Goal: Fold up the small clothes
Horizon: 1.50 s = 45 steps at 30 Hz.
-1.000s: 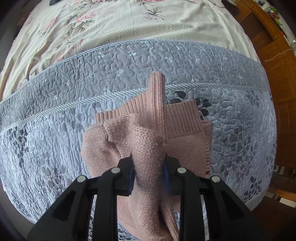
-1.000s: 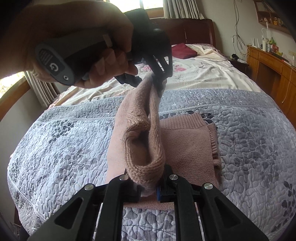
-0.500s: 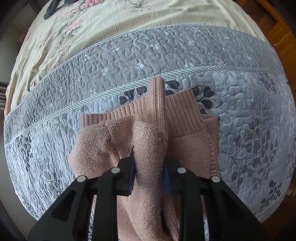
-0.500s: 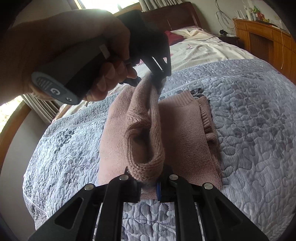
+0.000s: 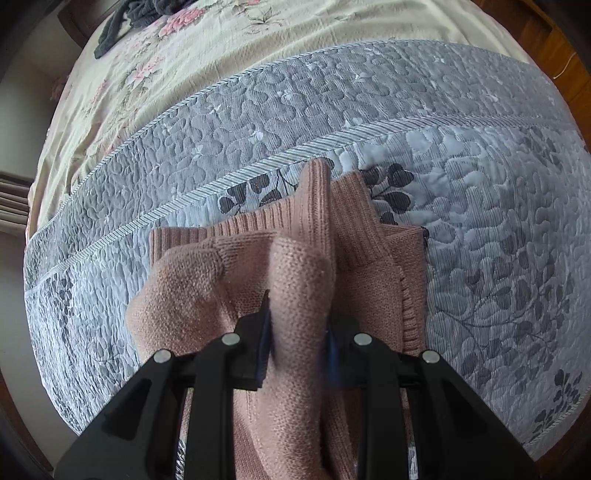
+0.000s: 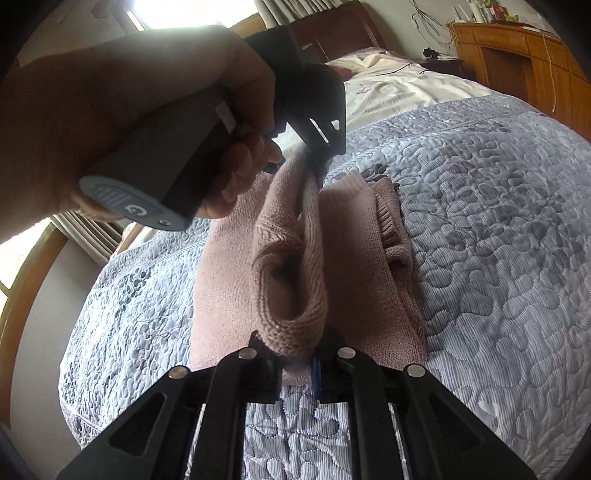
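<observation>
A small dusty-pink knit sweater (image 5: pixel 362 266) lies partly folded on the grey quilted bedspread (image 5: pixel 480 184). My left gripper (image 5: pixel 299 332) is shut on a raised fold of it. My right gripper (image 6: pixel 295 354) is shut on the other end of the same fold of the sweater (image 6: pixel 291 266), so the knit stretches between both tools above the flat part. In the right wrist view a hand (image 6: pixel 122 122) holds the left gripper (image 6: pixel 319 162), which pinches the far end of the fold.
A cream floral sheet (image 5: pixel 221 48) covers the bed beyond the quilt, with a dark garment (image 5: pixel 140 14) at its far edge. A wooden cabinet (image 6: pixel 524 55) stands at the right, and a bedside table with cables (image 6: pixel 439 62) next to the dark headboard (image 6: pixel 332 26).
Both grippers have carried the held fold over the flat part of the sweater, and the left wrist view has tilted to show more of the floral sheet. The grips are unchanged.
</observation>
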Motion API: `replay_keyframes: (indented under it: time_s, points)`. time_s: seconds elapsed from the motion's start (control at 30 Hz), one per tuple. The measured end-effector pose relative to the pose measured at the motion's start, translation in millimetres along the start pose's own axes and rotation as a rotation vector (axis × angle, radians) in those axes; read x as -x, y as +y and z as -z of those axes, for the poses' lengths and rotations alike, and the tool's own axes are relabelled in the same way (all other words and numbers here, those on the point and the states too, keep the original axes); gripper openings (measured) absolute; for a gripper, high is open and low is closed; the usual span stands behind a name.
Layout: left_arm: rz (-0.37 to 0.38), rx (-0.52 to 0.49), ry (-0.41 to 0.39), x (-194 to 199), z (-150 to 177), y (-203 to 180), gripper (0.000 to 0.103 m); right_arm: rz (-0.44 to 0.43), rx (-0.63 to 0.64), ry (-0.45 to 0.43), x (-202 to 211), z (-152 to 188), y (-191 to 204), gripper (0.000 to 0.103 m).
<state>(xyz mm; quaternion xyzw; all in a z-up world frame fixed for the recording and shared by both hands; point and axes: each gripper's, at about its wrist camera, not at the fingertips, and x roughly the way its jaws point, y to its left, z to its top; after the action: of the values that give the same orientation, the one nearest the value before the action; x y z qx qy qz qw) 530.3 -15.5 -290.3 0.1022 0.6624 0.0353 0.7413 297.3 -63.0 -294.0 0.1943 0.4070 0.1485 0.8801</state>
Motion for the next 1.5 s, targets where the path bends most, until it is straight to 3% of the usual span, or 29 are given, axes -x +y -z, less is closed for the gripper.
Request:
replay_keyframes:
  time_s: [0.47, 0.67, 0.8, 0.87, 1.0, 1.03, 1.07, 1.17, 1.3, 1.33, 1.4, 1.43, 1.5]
  points:
    - [-0.05, 0.007, -0.057, -11.7, 9.0, -29.4, 0.024, -0.011, -0.052, 0.017, 1.2, 11.7, -27.4, 0.011]
    - [-0.023, 0.016, -0.101, -19.2, 13.4, -39.8, 0.029, -0.089, -0.166, 0.079, -7.6, 18.3, -58.3, 0.011]
    - [0.131, 0.026, -0.145, -17.5, 13.0, -36.8, 0.049, -0.213, -0.284, 0.146, -17.5, 16.8, -85.7, 0.016]
    - [0.242, 0.048, -0.17, -11.3, 12.2, -27.7, 0.056, -0.243, -0.318, 0.175, -20.7, 15.1, -97.2, 0.03]
    - [0.426, 0.096, -0.227, 9.7, 11.5, 2.3, 0.057, -0.327, -0.339, 0.2, -19.7, 7.5, -107.7, 0.042]
    - [0.467, 0.107, -0.249, 17.6, 12.6, 12.2, 0.06, -0.342, -0.34, 0.205, -19.3, 4.1, -109.0, 0.051]
    - [0.496, 0.112, -0.268, 25.1, 14.8, 21.4, 0.063, -0.355, -0.34, 0.215, -20.6, 0.5, -109.2, 0.057]
    - [0.526, 0.095, -0.311, 42.7, 26.3, 46.1, 0.065, -0.377, -0.336, 0.288, -35.1, -13.2, -110.1, 0.063]
    - [0.533, 0.089, -0.319, 48.1, 51.5, 85.0, 0.066, -0.402, -0.314, 0.391, -59.2, -24.3, -102.0, 0.062]
    - [0.544, 0.096, -0.317, 46.3, 59.5, 95.3, 0.066, -0.391, -0.307, 0.416, -63.9, -26.6, -100.3, 0.057]
    - [0.576, 0.11, -0.288, 38.0, 77.9, 112.4, 0.066, -0.407, -0.298, 0.452, -69.3, -31.6, -98.0, 0.037]
    - [0.595, 0.115, -0.275, 33.5, 88.0, 120.3, 0.065, -0.404, -0.286, 0.454, -69.1, -35.4, -97.1, 0.012]
    - [0.64, 0.11, -0.26, 25.0, 108.3, 131.3, 0.064, -0.384, -0.262, 0.403, -58.1, -44.5, -102.8, 0.011]
